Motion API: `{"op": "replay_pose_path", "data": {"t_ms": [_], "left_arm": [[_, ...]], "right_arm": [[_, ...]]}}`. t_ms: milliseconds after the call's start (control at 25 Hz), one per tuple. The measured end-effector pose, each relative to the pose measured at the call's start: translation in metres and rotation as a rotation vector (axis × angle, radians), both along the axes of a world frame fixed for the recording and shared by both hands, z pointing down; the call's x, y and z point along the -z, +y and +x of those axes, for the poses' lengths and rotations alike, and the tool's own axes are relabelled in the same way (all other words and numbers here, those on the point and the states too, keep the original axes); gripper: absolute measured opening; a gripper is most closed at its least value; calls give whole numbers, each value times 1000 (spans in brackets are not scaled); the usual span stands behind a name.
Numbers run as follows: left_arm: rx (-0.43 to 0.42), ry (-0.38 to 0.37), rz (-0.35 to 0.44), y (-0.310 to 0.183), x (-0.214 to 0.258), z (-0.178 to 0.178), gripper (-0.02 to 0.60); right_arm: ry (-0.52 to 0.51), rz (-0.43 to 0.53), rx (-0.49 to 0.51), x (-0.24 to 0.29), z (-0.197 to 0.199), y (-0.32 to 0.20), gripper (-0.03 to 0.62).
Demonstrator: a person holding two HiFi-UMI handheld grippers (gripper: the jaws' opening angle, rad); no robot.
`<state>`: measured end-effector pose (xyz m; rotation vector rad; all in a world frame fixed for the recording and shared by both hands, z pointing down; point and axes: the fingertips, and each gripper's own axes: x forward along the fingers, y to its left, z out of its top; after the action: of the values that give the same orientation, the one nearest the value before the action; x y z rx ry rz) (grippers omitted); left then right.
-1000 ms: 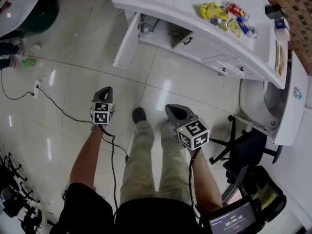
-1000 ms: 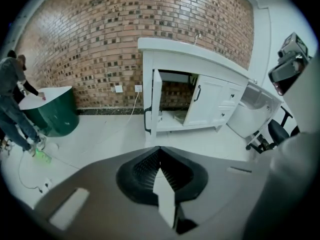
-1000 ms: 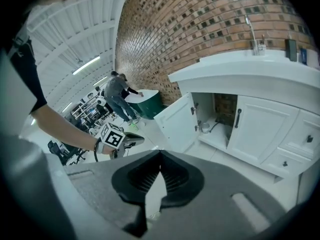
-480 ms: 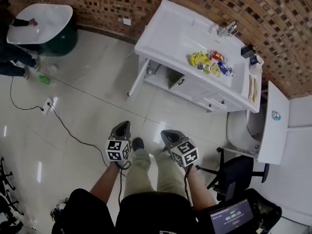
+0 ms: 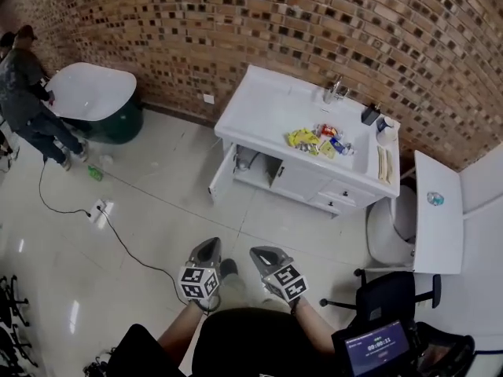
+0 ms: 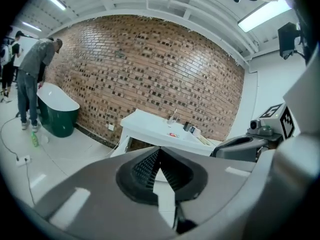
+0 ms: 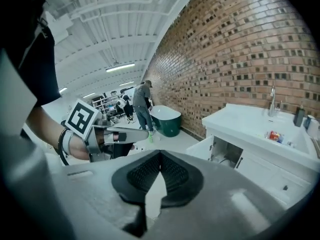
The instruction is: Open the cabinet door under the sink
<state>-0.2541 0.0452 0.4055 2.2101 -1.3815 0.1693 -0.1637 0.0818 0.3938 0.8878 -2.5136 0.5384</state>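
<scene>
Hanging open, cabinet door [image 5: 221, 180] lies beyond left hand-held gripper [image 5: 210, 245], right hand-held gripper [image 5: 259, 252].

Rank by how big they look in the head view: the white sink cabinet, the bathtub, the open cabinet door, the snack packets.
1. white sink cabinet
2. bathtub
3. snack packets and open cabinet door: too close to rank; the door shows as a thin sliver from above, the packets as a small spread.

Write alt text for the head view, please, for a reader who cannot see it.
A white sink cabinet stands against a brick wall with one door swung open. At the bottom edge a person holds the left gripper and right gripper over the tiled floor, well away from the cabinet.
</scene>
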Motion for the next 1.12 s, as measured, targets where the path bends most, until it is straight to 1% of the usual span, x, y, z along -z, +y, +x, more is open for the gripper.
{"op": "replay_pose_path", "data": {"t_ms": [80,160,280,400,480,600,680,800,920,1120], "left_arm": [[-5,-8,9,20,12,20,15],[-26,-24,25,40,22,46,15],[-80,-56,52,68,30,91,15],[-134,-82,82,102,35,130,15],[-150,-95,102,124,38,146,15],[-143,-96,109,145,45,157,15],[-133,-89,107,154,52,160,15],[-130,-81,107,165,60,168,15],[-150,-84,114,174,67,179,15],[-199,-100,123,187,69,197,15]], "right_arm": [[7,8,4,6,21,25,-9],[9,31,-26,13,51,48,-9],[0,54,-130,11,109,80,-9],[1,44,-219,-4,160,122,-9],[7,38,-256,-14,189,148,-9],[8,45,-300,-15,222,165,-9],[6,62,-317,-7,234,169,-9],[-4,94,-327,5,241,170,-9],[-26,126,-328,18,237,171,-9],[-65,178,-281,39,220,184,-9]]}}
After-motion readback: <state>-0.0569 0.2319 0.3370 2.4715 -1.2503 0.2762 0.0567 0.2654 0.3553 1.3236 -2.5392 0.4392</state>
